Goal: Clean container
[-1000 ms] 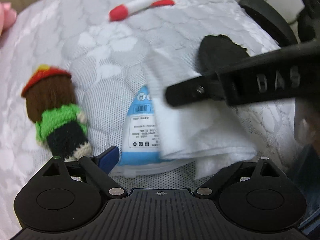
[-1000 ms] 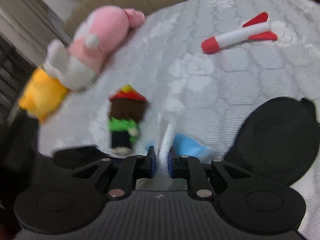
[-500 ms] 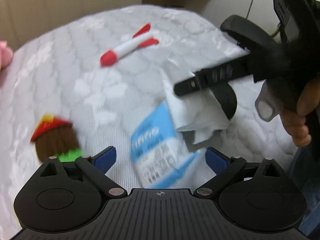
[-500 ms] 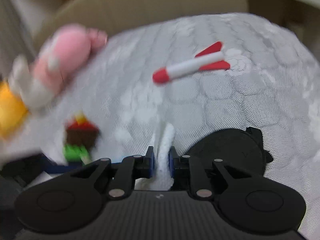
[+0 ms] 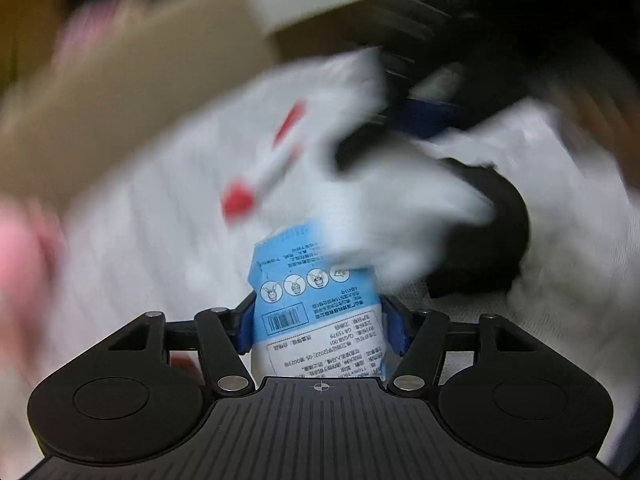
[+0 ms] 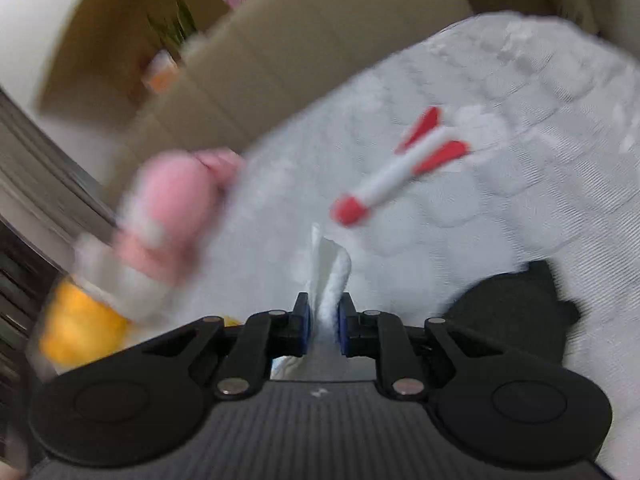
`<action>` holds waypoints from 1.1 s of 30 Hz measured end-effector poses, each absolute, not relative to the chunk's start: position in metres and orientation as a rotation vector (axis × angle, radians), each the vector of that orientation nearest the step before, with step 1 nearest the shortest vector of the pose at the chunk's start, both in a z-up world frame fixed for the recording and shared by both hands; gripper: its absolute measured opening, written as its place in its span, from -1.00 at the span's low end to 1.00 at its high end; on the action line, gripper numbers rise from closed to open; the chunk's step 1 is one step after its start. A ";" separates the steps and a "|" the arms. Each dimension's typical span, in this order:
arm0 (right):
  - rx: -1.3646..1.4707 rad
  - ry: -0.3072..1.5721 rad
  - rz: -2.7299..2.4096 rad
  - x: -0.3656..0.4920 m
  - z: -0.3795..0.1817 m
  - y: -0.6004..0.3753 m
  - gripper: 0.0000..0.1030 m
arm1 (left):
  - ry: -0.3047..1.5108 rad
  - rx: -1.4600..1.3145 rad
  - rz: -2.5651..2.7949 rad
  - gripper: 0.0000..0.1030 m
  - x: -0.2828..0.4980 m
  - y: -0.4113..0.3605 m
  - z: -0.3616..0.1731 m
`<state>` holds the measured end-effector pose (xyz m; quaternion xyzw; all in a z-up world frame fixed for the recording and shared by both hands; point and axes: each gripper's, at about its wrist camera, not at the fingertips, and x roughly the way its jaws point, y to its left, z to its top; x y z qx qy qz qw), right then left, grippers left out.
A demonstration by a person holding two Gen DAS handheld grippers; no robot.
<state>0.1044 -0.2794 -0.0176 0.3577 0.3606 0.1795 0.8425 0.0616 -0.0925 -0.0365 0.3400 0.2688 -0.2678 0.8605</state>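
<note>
My left gripper (image 5: 318,328) has just been closing, and its blue pads now press on the sides of the blue-and-white wipe packet (image 5: 316,312), printed back facing me; my right gripper (image 6: 323,322) is clamped tight on a white wipe (image 6: 330,280) that stands up between its pads. In the left view that wipe spreads out blurred above the packet's top, so I judge I am drawing a sheet free; the way to do it well is to keep the packet pinched firmly and pull the sheet straight away from its opening, so that it comes out whole and drags no second sheet with it. The black container (image 6: 516,312), which I take to be the thing to clean, lies on the white quilted cover (image 6: 520,100) just to the right of my right gripper, apart from the wipe. A red-and-white toy rocket (image 6: 400,168) lies farther out on the cover; a pink plush toy (image 6: 172,216) and something orange sit at the left edge, before a cardboard box (image 6: 280,52); none of them lies between wipe and container. Both views are smeared, so I cannot tell whether the sheet has left the packet.
</note>
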 end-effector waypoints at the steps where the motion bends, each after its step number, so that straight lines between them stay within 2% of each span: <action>1: 0.817 0.740 0.419 0.103 -0.017 -0.282 -0.67 | 0.546 0.763 -0.582 0.30 0.053 -0.099 -0.041; 3: 0.826 0.752 0.438 0.105 -0.019 -0.279 -0.67 | 0.531 0.820 -0.625 0.30 0.040 -0.107 -0.048; 6: 0.694 0.824 0.357 0.109 -0.027 -0.268 -0.67 | 0.523 0.849 -0.608 0.30 0.036 -0.108 -0.049; 12: 0.610 0.951 0.252 0.115 -0.043 -0.266 -0.67 | 0.673 0.603 -0.509 0.28 0.074 -0.077 -0.041; 17: 0.532 0.958 0.219 0.114 -0.045 -0.262 -0.66 | 0.767 0.465 -0.524 0.52 0.083 -0.058 -0.031; 18: 0.543 0.950 0.213 0.113 -0.044 -0.265 -0.66 | 0.771 0.445 -0.521 0.60 0.081 -0.052 -0.024; 19: 0.558 0.941 0.208 0.113 -0.042 -0.268 -0.66 | 0.775 0.405 -0.515 0.80 0.078 -0.044 -0.013; 20: 0.569 0.932 0.205 0.113 -0.040 -0.271 -0.66 | 0.784 0.345 -0.516 0.87 0.078 -0.036 -0.004; 24: 0.530 0.913 0.213 0.111 -0.035 -0.266 -0.66 | 0.856 0.136 -0.538 0.91 0.081 -0.006 0.012; 28: 0.488 0.905 0.253 0.105 -0.027 -0.255 -0.67 | 1.033 0.240 -0.485 0.91 0.095 -0.023 -0.017; 31: 0.466 0.902 0.275 0.103 -0.025 -0.247 -0.66 | 1.246 0.046 -0.399 0.91 0.116 -0.019 -0.051; 33: 0.456 0.908 0.277 0.103 -0.025 -0.244 -0.66 | 1.314 -0.165 -0.346 0.91 0.127 -0.007 -0.065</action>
